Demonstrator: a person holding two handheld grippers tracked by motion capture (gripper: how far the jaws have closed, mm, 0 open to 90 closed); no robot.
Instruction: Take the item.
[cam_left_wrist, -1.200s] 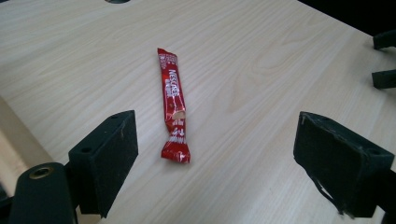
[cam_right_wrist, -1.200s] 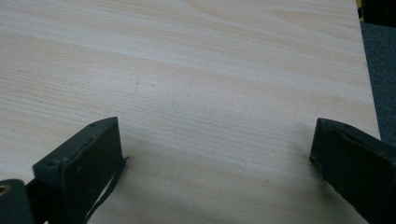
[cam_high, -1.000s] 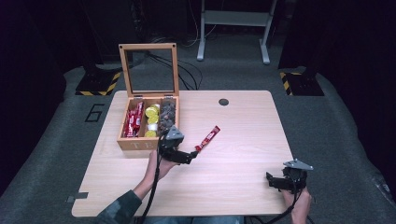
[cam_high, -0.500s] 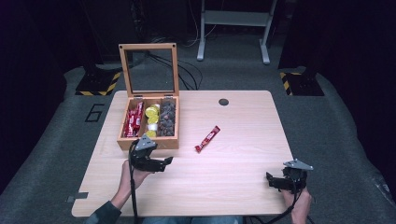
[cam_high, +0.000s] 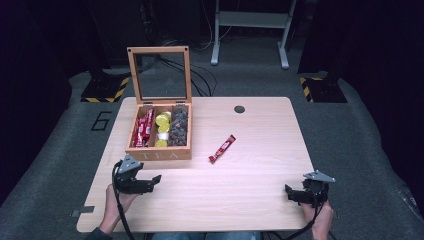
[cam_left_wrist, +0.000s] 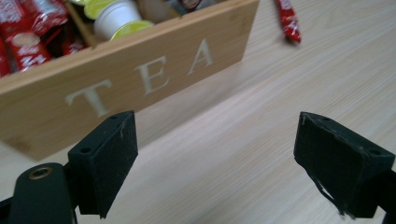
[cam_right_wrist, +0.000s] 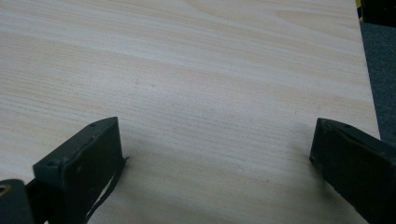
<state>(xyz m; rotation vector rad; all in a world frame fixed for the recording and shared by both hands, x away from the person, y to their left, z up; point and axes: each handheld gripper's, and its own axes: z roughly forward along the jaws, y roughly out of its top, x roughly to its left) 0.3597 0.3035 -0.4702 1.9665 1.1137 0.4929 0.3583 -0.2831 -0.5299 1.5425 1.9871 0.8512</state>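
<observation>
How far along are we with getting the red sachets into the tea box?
Done: red sachets lie in the left compartment of the open tea box. In hand: nothing; left gripper and right gripper are open and empty. Left: one red sachet lies on the table beside the box.

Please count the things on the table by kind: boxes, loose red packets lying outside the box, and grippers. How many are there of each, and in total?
Wooden tea box, lid open: 1
Loose red packet on the table: 1
Grippers: 2, the left gripper and the right gripper, both open and empty
Total: 4
</observation>
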